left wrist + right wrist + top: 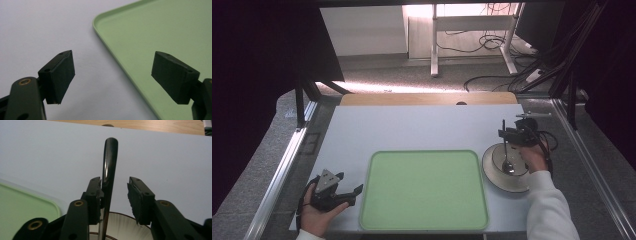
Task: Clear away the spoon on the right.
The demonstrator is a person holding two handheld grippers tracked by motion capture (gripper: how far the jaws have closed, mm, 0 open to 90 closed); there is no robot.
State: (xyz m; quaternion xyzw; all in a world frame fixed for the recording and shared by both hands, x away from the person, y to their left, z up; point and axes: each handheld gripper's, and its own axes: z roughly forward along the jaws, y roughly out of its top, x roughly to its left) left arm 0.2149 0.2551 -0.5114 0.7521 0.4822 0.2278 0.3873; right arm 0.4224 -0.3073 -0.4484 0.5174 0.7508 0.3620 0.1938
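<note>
Green tray (424, 190) lies mid-tabletop. Bowl (495, 170) sits just right of it, spoon (108, 170) standing in it, handle pointing far. Right gripper (115, 195) straddles the handle, jaws parted. Left gripper (343, 187), jaws spread, rests well apart.

Spoon (109, 170) bowl and plate (120, 225) (pale, ribbed) cut off at the right gripper view's bottom edge.
</note>
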